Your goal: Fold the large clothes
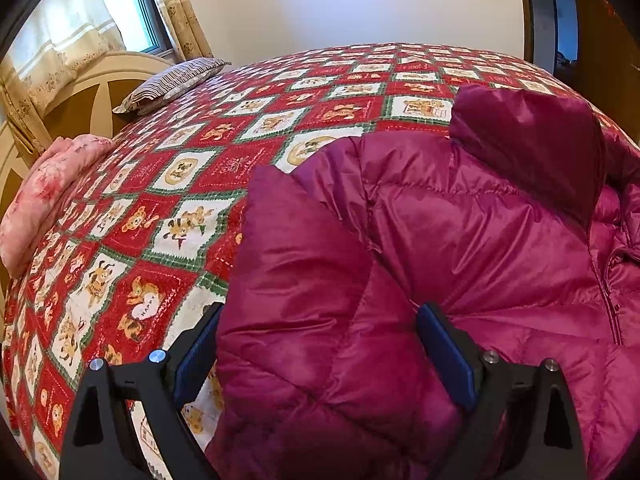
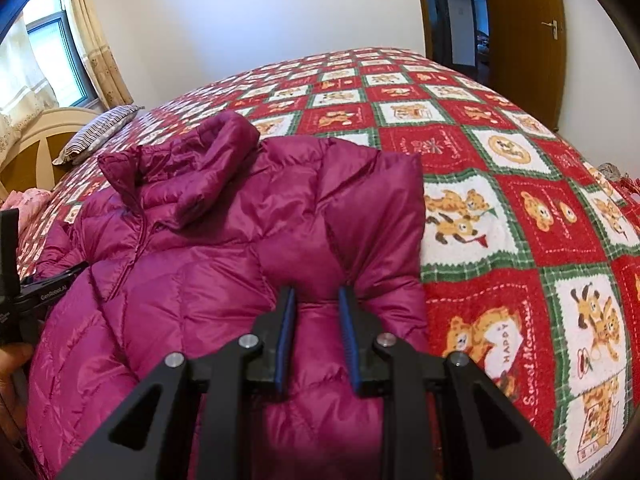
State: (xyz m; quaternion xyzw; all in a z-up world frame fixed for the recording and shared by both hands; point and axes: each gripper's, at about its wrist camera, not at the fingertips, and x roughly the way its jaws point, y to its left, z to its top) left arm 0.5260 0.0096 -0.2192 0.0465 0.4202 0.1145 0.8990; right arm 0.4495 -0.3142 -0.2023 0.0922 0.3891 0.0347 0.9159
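A magenta puffer jacket (image 1: pixel 460 240) lies front up on the bed, collar (image 1: pixel 528 140) toward the far side and a sleeve (image 1: pixel 296 280) folded over its chest. My left gripper (image 1: pixel 320 308) is open wide, and the folded sleeve bulges between its fingers (image 1: pixel 196 352). In the right wrist view the same jacket (image 2: pixel 192 288) fills the left half. My right gripper (image 2: pixel 316 292) is shut on a pinched ridge of the jacket's right side, where its sleeve (image 2: pixel 372 208) is folded inward.
A red, white and green bear-print quilt (image 2: pixel 520 220) covers the bed. A striped pillow (image 1: pixel 172 84) and pink folded bedding (image 1: pixel 48 196) lie by the cream headboard (image 1: pixel 100 92). A wooden door (image 2: pixel 524 36) stands at the far right. A hand (image 2: pixel 12 364) holds the left gripper's body (image 2: pixel 24 296).
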